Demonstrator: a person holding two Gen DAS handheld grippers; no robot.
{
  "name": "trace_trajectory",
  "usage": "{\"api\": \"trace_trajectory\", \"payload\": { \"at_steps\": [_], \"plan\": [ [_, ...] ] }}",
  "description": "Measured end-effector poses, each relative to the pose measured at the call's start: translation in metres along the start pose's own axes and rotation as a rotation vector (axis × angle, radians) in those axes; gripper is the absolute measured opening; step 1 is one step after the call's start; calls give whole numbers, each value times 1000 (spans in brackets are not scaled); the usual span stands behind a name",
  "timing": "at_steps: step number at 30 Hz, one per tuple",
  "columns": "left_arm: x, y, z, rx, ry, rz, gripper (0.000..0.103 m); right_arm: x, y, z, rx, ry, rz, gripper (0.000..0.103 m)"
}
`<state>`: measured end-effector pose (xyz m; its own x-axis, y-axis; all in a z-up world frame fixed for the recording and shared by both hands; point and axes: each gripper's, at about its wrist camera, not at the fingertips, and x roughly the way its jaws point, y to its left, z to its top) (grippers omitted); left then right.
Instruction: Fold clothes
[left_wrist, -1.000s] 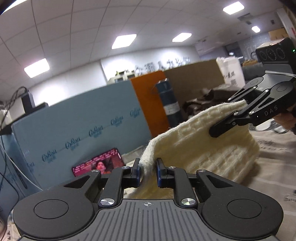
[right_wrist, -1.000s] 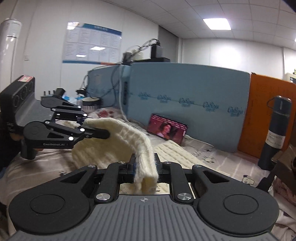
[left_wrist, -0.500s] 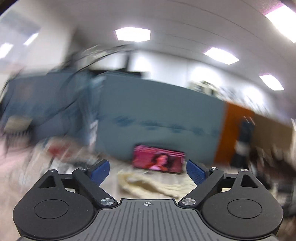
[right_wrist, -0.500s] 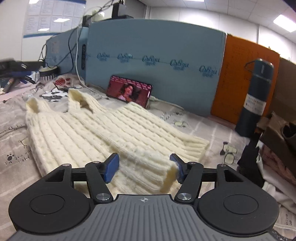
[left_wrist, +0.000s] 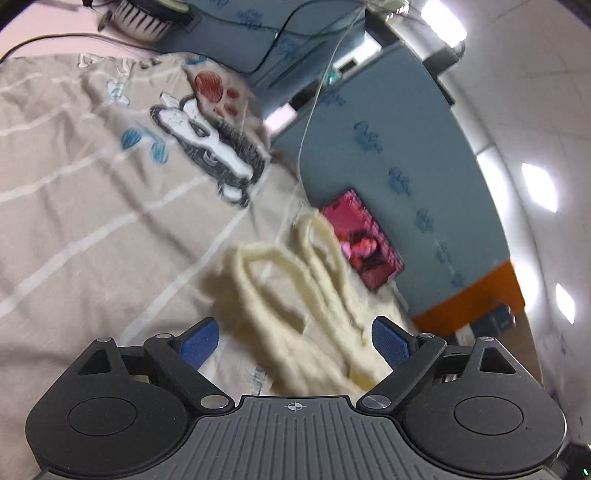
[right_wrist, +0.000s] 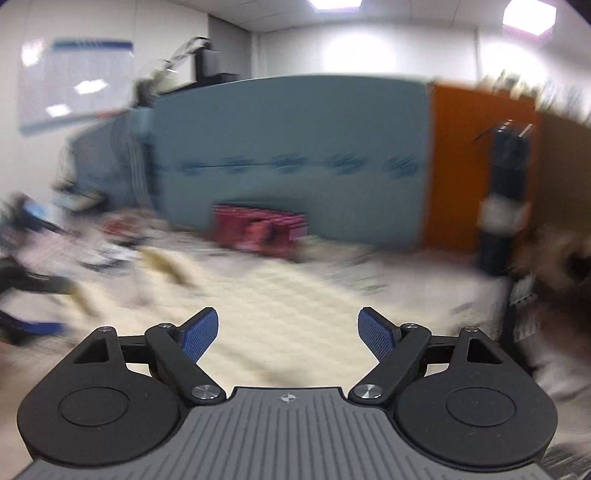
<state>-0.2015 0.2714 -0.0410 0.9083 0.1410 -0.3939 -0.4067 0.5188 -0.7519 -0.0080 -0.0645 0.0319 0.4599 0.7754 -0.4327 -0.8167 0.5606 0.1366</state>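
Both tongs, left (left_wrist: 293, 339) and right (right_wrist: 288, 334), we log as spread wide, holding nothing. Cream knit (left_wrist: 295, 314) lies on the printed sheet (left_wrist: 92, 221), straps toward the phone (left_wrist: 364, 247). Blue board (left_wrist: 406, 177) bears repeated script; we can't read it through blur.

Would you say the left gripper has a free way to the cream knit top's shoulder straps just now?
Probably yes: the left gripper is open, the cream knit top lies flat on the bedsheet right ahead, and nothing sits between them.
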Motion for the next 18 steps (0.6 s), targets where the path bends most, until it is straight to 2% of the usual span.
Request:
{"api": "trace_trajectory", "payload": {
  "at_steps": [3, 5, 6, 7, 8, 9, 10, 13, 18],
  "plan": [
    [17, -5, -1, -23, 27, -94, 92, 4, 4, -2, 13, 9, 18, 82],
    [26, -14, -3, 35, 5, -71, 91, 7, 6, -7, 7, 22, 19, 82],
    [30, -19, -4, 68, -6, -59, 85, 9, 8, -10, 3, 28, 19, 82],
    [34, -25, -5, 111, -14, -45, 67, 11, 9, -12, 0, 35, 20, 82],
    [37, -30, -6, 158, -19, -27, 55, 13, 10, -15, -4, 41, 20, 82],
    [41, -36, -7, 209, -23, -11, 29, 15, 11, -18, -7, 48, 21, 82],
    [43, -41, -9, 265, -26, -5, 15, 17, 12, -20, -11, 54, 21, 82],
    [40, -60, -18, 418, -57, -46, 15, 22, 16, -28, -21, 74, 23, 82],
    [23, -111, -51, 751, -146, -113, 15, 13, 5, -27, 56, 24, 36, 82]
  ]
}}
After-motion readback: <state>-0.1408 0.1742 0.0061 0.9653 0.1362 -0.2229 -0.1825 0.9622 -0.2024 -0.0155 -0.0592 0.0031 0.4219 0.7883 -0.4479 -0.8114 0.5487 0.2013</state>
